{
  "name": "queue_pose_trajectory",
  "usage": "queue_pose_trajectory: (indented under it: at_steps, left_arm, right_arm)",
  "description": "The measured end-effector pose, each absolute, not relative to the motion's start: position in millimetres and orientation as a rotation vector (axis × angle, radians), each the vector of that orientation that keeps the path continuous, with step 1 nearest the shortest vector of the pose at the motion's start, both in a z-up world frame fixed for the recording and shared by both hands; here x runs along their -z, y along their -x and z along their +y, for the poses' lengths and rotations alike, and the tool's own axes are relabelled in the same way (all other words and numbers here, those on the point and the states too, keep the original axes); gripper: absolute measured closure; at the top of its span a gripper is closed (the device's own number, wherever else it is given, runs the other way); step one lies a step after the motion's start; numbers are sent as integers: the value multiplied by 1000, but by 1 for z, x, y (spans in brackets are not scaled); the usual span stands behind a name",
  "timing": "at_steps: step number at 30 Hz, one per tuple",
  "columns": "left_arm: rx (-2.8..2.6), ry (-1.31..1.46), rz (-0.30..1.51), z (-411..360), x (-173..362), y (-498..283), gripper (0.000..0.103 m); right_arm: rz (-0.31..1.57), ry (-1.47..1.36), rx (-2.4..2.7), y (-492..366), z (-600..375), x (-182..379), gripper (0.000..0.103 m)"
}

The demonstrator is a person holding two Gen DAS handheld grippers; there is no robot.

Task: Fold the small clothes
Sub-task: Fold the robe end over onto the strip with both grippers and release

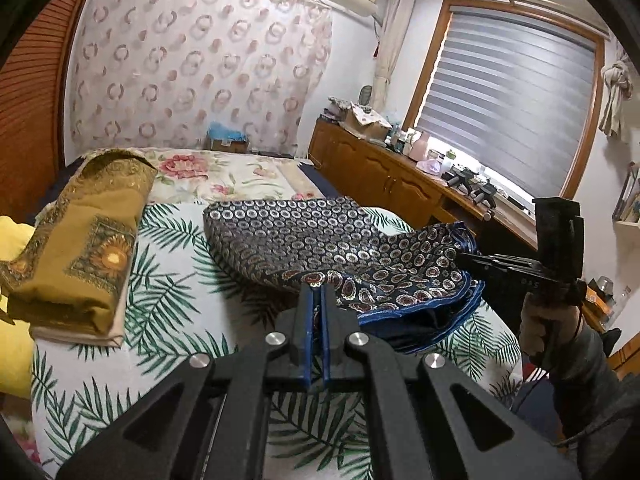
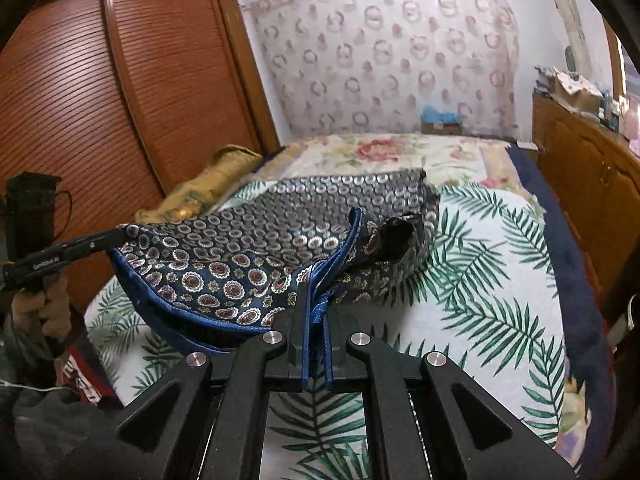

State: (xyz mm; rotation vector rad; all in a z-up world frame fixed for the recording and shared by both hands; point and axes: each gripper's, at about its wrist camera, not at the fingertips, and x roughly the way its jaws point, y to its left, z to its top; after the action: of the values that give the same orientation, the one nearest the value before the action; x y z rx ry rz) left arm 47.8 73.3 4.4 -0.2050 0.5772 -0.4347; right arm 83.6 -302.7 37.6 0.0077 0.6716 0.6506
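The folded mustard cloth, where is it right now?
In the left wrist view the folded mustard cloth lies on the palm-leaf bedspread, left of the navy patterned scarf.

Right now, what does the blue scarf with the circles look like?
The scarf is dark navy, thin and silky-looking, covered in small round medallions, with a bright blue hem. Its far part lies folded on the leafy bedspread; the near edge is lifted, pinched by the left gripper and the right gripper.
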Motion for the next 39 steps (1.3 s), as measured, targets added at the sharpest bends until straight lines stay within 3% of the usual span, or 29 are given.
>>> queue_pose_trajectory:
  at_steps: [17, 39]
  left_arm:
    - [353, 202, 554, 83, -16, -177, 103]
    - [290, 151, 685, 80, 23, -271, 103]
  right_arm:
    - [599, -3, -617, -176, -286, -65, 101]
    - [701, 11, -572, -278, -274, -25, 101]
